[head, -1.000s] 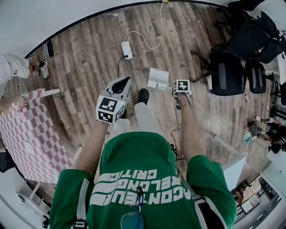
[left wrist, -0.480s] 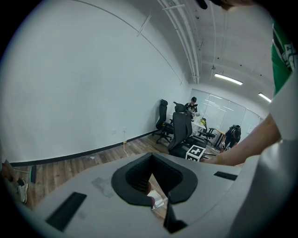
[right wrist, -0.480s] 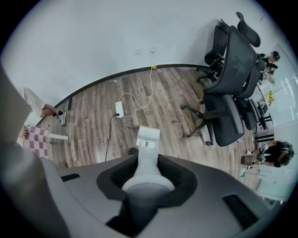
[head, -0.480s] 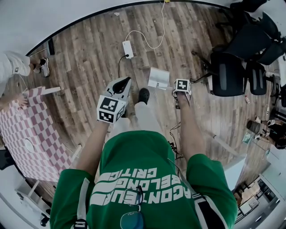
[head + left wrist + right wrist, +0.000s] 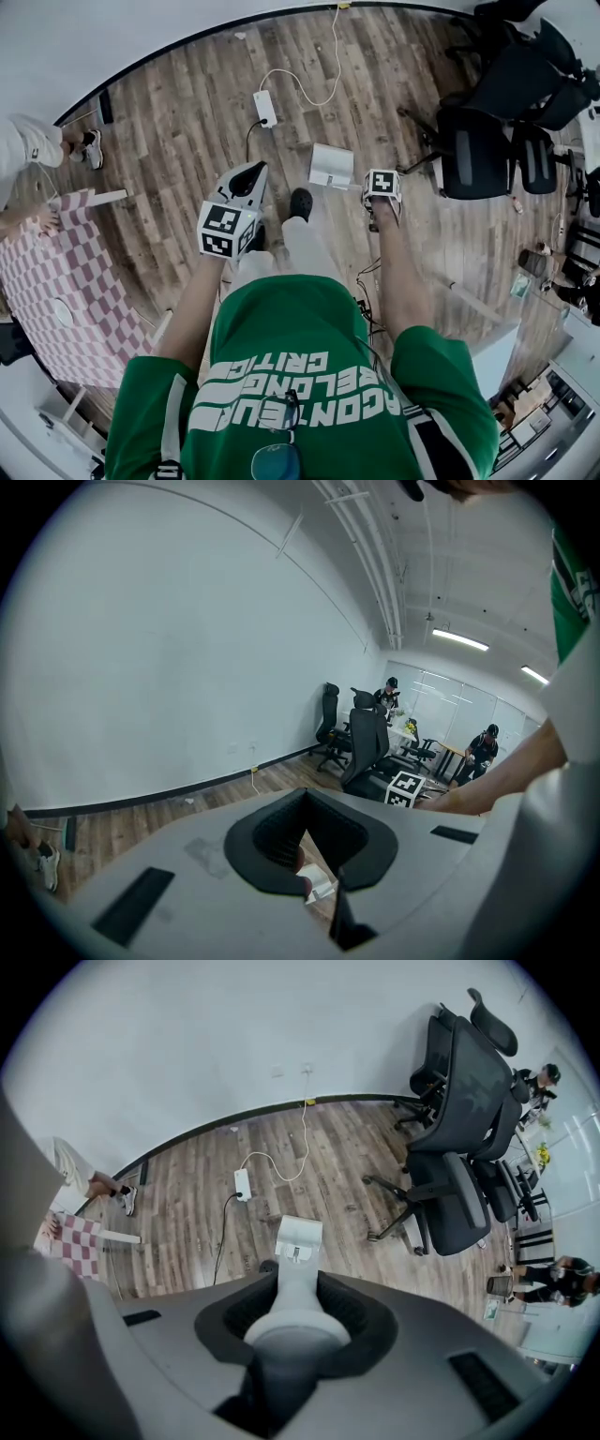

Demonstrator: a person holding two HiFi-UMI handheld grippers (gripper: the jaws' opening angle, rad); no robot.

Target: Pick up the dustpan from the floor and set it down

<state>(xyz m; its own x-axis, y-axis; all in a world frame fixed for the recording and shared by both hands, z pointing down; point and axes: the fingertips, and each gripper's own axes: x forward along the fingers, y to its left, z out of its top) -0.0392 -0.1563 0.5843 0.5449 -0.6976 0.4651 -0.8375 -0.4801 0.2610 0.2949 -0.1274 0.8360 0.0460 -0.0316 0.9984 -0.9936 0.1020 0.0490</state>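
The white dustpan (image 5: 331, 166) stands on the wooden floor in front of my feet, and its long pale handle (image 5: 298, 1288) rises straight up. My right gripper (image 5: 298, 1283) points down over it. Its jaws have just been closing and now press on the handle's top, which fills the gap between them. In the head view the right gripper (image 5: 380, 187) shows mostly as its marker cube, just right of the pan. My left gripper (image 5: 253, 173) hovers left of the dustpan. Its tips meet with nothing held (image 5: 302, 803).
A white power strip (image 5: 265, 105) with its cable lies on the floor beyond the dustpan. Black office chairs (image 5: 478, 150) crowd the right side. A pink checkered cloth (image 5: 66, 281) covers a table at the left, with a person's leg and shoe (image 5: 89, 142) beside it.
The left gripper has edged slightly to the left in the head view. The right gripper and the dustpan stand where they were.
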